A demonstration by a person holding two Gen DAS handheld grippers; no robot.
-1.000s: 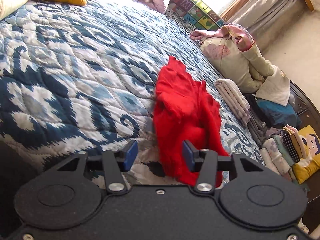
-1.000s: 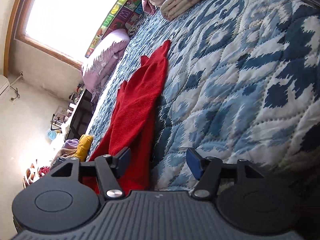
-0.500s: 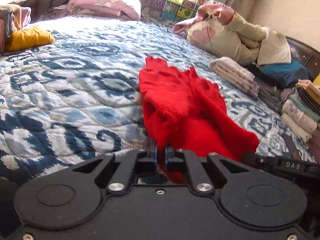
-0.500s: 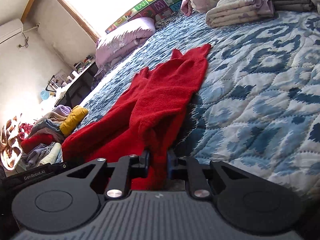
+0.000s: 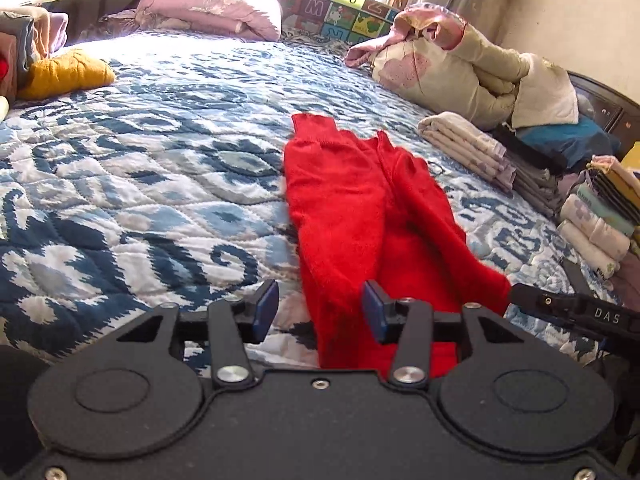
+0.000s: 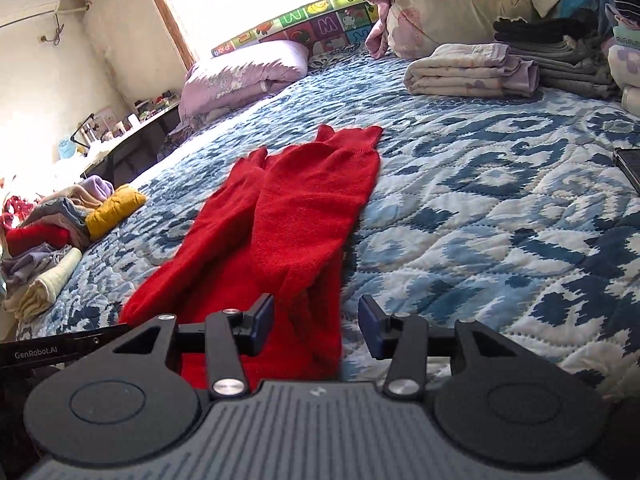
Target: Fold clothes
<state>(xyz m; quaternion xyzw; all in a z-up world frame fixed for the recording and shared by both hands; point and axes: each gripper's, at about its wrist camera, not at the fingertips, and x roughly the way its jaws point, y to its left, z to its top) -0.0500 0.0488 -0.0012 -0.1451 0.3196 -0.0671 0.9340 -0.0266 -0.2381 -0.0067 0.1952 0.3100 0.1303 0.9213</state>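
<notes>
Both grippers, left [image 5: 320,312] & right [image 6: 316,326], spread apart, empty; fuzzy red knit garment [image 5: 360,216] at 12 o'clock—re-grip nxt for fold.

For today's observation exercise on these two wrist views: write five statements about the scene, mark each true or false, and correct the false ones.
1. The red garment lies on the blue patterned quilt. True.
2. The left gripper is clamped shut on the garment. False: its jaws stand open.
3. The right gripper has open jaws. True.
4. The yellow garment lies on top of the red one. False: it lies apart, by a clothes heap.
5. Folded laundry sits on the bed. True.
</notes>
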